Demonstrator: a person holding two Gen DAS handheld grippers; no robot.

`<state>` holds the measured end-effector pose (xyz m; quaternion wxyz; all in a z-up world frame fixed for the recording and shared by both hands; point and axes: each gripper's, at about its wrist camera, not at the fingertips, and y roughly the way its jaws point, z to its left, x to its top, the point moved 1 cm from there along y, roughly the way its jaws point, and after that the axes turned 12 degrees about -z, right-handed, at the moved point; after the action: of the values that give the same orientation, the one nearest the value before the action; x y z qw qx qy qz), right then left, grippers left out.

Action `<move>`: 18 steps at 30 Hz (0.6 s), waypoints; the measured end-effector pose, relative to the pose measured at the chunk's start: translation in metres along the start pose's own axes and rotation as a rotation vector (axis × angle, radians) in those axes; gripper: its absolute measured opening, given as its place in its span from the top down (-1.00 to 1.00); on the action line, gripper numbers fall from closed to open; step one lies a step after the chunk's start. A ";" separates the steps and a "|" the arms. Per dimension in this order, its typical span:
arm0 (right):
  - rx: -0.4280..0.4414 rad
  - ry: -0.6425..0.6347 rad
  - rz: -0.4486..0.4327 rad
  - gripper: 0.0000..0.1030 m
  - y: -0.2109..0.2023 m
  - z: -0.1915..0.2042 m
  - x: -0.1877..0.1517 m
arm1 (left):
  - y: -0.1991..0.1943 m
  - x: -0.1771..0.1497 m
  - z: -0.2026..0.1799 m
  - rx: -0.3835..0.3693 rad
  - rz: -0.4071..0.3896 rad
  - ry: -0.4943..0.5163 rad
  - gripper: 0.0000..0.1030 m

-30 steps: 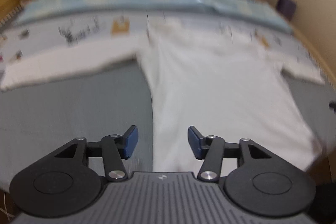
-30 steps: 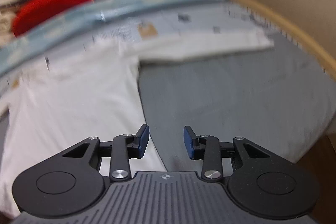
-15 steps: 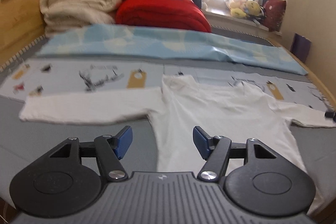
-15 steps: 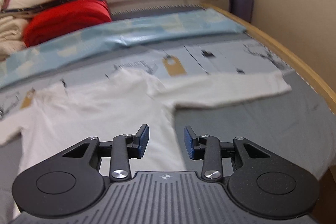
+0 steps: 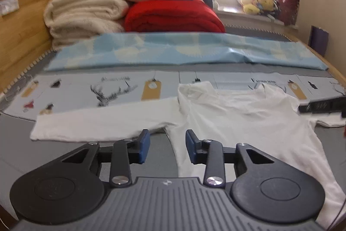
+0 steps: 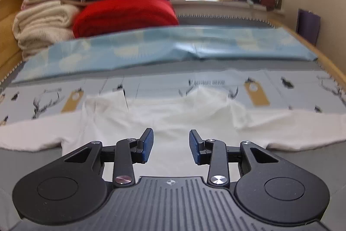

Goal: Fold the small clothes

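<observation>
We see a bed (image 5: 54, 157) covered in a grey sheet, with a wooden frame along the left and right edges of the frame. A white long-sleeved shirt (image 5: 237, 114) lies flat on it at centre, sleeves spread to either side. Behind it lies a pale printed cloth (image 5: 86, 88) with deer and tags, then a light blue folded cover (image 5: 173, 49). At the upper left are stacked cream blankets (image 5: 82, 12) and a red blanket (image 5: 173, 16).

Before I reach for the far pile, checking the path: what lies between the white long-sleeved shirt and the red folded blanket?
A pale printed sheet, then a light-blue folded cover, clearest in the left wrist view.
</observation>
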<state>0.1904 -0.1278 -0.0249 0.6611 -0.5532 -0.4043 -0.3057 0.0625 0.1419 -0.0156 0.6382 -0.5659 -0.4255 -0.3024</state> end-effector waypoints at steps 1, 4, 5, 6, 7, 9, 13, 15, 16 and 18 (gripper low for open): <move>-0.009 0.019 0.046 0.27 0.006 0.001 -0.005 | 0.003 0.003 0.005 -0.023 0.025 -0.044 0.22; 0.013 0.095 0.090 0.27 0.011 -0.003 -0.004 | 0.026 0.021 0.022 -0.040 0.078 -0.108 0.22; 0.016 0.084 0.069 0.28 0.009 -0.002 0.001 | 0.038 0.029 0.028 -0.026 0.089 -0.120 0.22; 0.021 0.061 0.047 0.33 0.006 -0.001 0.005 | 0.051 0.037 0.035 -0.008 0.086 -0.128 0.22; 0.023 0.038 0.018 0.45 0.003 -0.001 0.010 | 0.062 0.043 0.041 0.005 0.073 -0.128 0.22; 0.023 0.030 -0.017 0.92 0.002 -0.001 0.014 | 0.091 0.056 0.058 0.031 0.016 -0.086 0.23; 0.068 0.048 0.000 1.00 0.006 -0.004 0.011 | 0.138 0.039 0.124 0.197 -0.008 -0.103 0.23; 0.057 0.025 0.008 1.00 0.009 -0.002 0.009 | 0.155 0.013 0.161 0.261 0.059 -0.184 0.23; 0.057 0.017 0.020 0.99 0.011 -0.002 0.009 | 0.162 0.001 0.178 0.305 0.101 -0.226 0.23; 0.066 0.007 0.066 0.99 0.018 -0.003 0.004 | 0.171 -0.020 0.217 0.384 0.152 -0.360 0.23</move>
<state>0.2085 -0.1267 -0.0304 0.6902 -0.5432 -0.3931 -0.2722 0.1586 0.3832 -0.1133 0.6686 -0.5095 -0.5381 -0.0622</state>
